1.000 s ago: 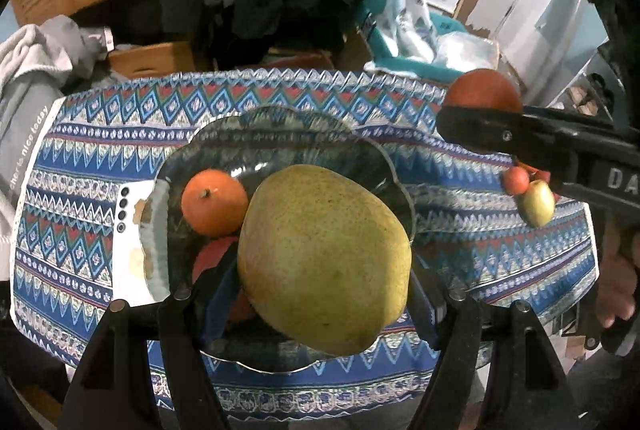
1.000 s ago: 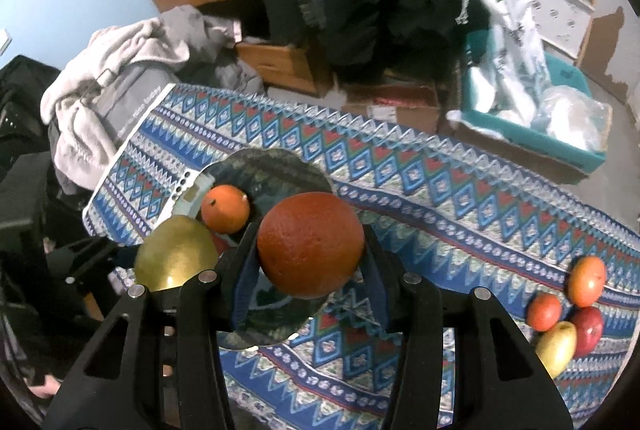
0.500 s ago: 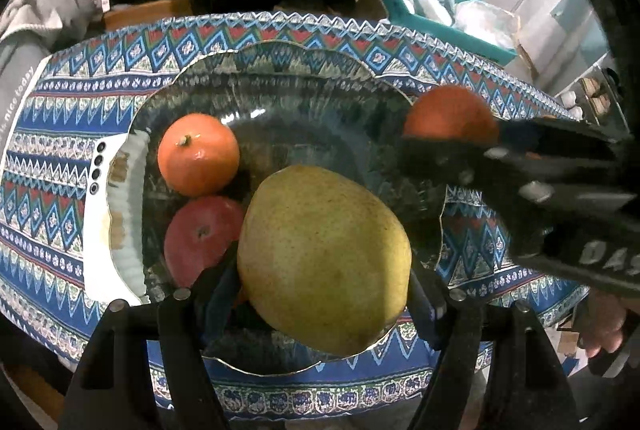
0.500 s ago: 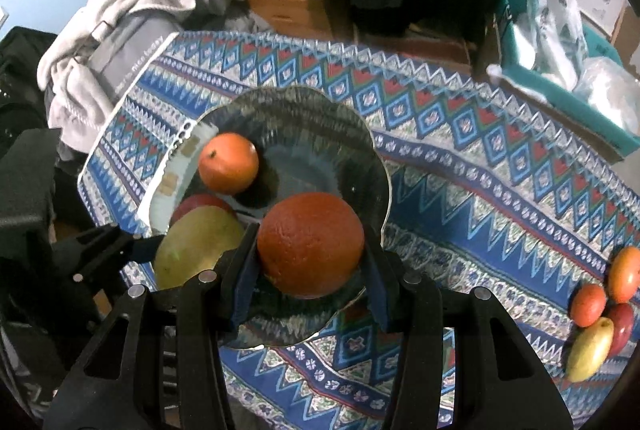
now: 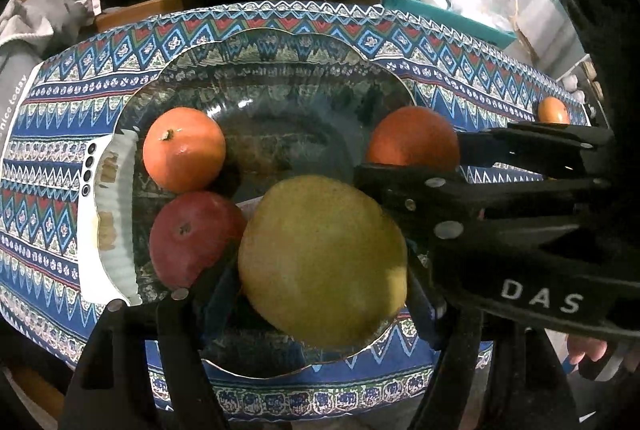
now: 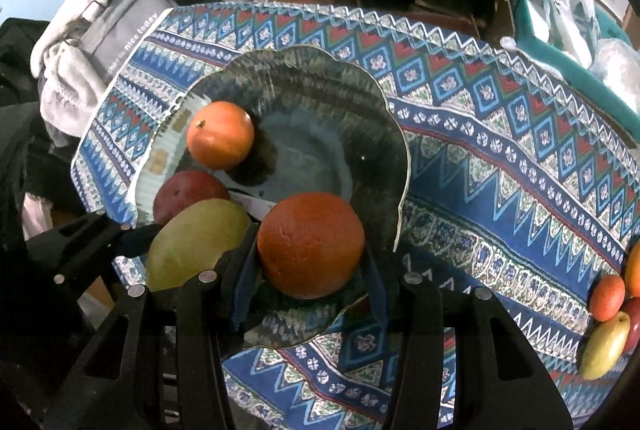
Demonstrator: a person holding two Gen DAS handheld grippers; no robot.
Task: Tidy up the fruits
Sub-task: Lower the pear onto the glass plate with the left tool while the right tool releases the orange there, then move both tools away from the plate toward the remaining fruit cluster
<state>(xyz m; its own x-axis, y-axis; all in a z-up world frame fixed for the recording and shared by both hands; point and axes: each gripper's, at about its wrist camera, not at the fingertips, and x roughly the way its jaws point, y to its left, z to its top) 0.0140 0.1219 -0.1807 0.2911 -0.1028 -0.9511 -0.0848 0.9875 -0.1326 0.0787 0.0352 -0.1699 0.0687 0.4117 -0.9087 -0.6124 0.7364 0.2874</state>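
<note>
My left gripper (image 5: 320, 294) is shut on a large yellow-green mango (image 5: 322, 260) and holds it low over the near part of a dark glass bowl (image 5: 280, 78). My right gripper (image 6: 310, 270) is shut on a dark orange (image 6: 311, 244) over the bowl's (image 6: 320, 78) near right rim. In the left wrist view the orange (image 5: 412, 136) sits between the right gripper's black fingers (image 5: 460, 190). A small orange (image 5: 184, 148) and a red fruit (image 5: 192, 236) lie in the bowl's left side.
The bowl stands on a blue patterned tablecloth (image 6: 500, 166). Several loose fruits (image 6: 608, 318) lie at the table's right end. Grey clothes (image 6: 108, 10) lie off the left end. A teal bin with bags (image 6: 560, 10) stands behind.
Both grippers have come down closer to the bowl with their fruit. The right gripper's orange has moved from outside the rim to over the bowl's right side.
</note>
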